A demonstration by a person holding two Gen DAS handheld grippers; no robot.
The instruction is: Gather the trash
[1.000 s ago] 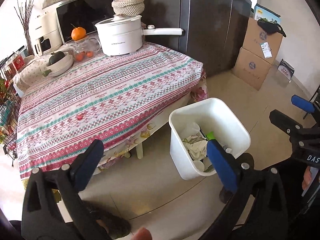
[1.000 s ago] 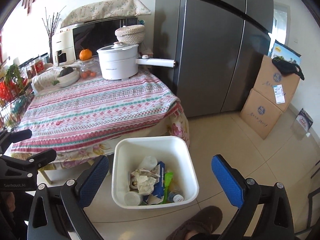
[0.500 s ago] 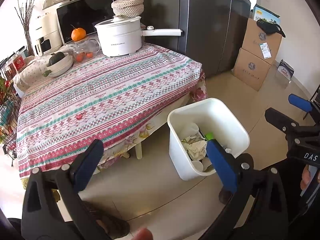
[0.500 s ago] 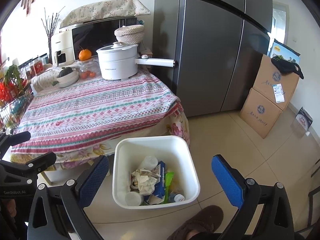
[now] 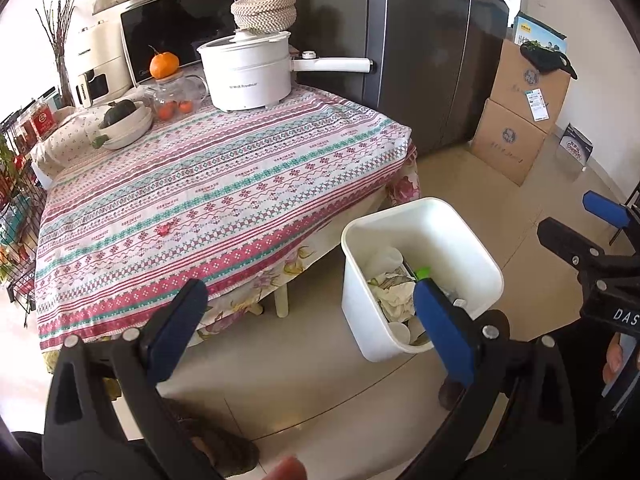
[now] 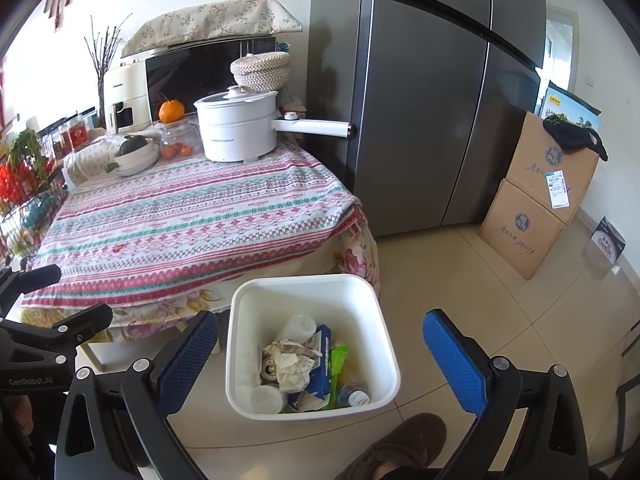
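Observation:
A white trash bin (image 6: 308, 288) stands on the tiled floor beside the table and also shows in the left wrist view (image 5: 408, 216). It holds crumpled paper (image 6: 290, 364), a blue carton (image 6: 322, 360), a green wrapper (image 6: 338, 360) and small bottles. My right gripper (image 6: 320, 352) is open and empty, held above the bin. My left gripper (image 5: 308, 320) is open and empty, held above the floor left of the bin. The right gripper shows at the right edge of the left wrist view (image 5: 580, 232).
A table with a striped cloth (image 5: 200, 192) carries a white pot (image 5: 248, 72), a glass jar with an orange (image 5: 164, 66) on top and a bowl (image 5: 124, 124). A dark fridge (image 6: 432, 100), cardboard boxes (image 6: 540, 200) and a wire rack (image 6: 24, 192) stand around. A brown slipper (image 6: 400, 448) is below.
Both grippers have drifted only slightly; the bin sits marginally lower and more to the left in the left wrist view. Both stay open and empty.

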